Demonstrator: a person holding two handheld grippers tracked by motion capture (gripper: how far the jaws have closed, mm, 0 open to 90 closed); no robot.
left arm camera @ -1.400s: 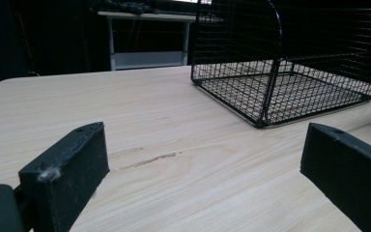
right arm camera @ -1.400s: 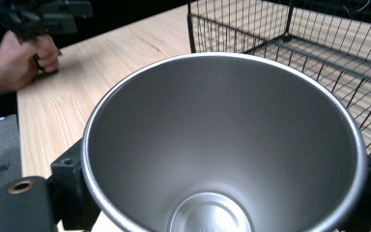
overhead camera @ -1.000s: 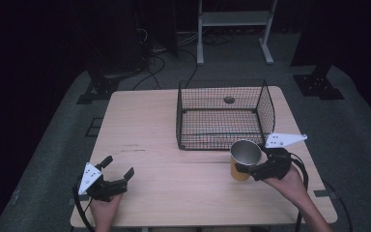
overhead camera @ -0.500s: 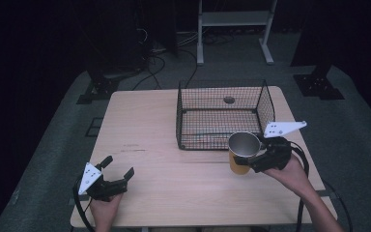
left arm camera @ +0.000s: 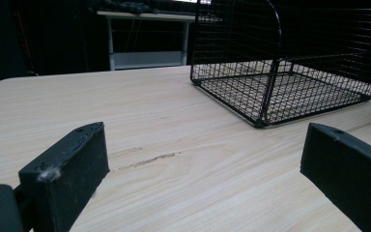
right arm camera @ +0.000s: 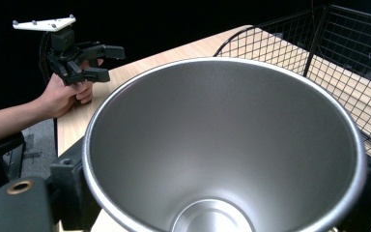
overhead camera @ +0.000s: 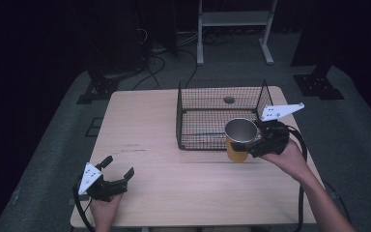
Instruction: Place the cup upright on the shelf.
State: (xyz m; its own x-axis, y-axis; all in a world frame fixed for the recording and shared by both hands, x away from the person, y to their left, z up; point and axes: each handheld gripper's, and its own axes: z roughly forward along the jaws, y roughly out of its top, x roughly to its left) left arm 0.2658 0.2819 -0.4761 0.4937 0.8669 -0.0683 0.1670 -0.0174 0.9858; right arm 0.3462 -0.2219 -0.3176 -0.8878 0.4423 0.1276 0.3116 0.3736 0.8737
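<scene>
A yellow cup [overhead camera: 240,139] with a steel inside hangs above the table by the front right corner of the black wire basket [overhead camera: 203,116]. My right gripper [overhead camera: 252,145] is shut on the cup, and the cup's steel bowl [right arm camera: 222,159] looms between the jaws in the right gripper view. My left gripper [overhead camera: 118,170] rests open near the table's front left edge, nothing between its jaws. The same left gripper [right arm camera: 101,63] appears far off in the right gripper view. The basket [left arm camera: 290,63] stands ahead and to the right of the left jaws.
A small round dark object [overhead camera: 229,100] lies at the back of the basket. The wooden table [overhead camera: 145,130] is bare across its left half. A white metal stand [overhead camera: 232,19] stands on the floor behind the table, with cables beside it.
My right gripper has lifted the cup and carried it up and toward the basket's front right corner. The left gripper has stayed put.
</scene>
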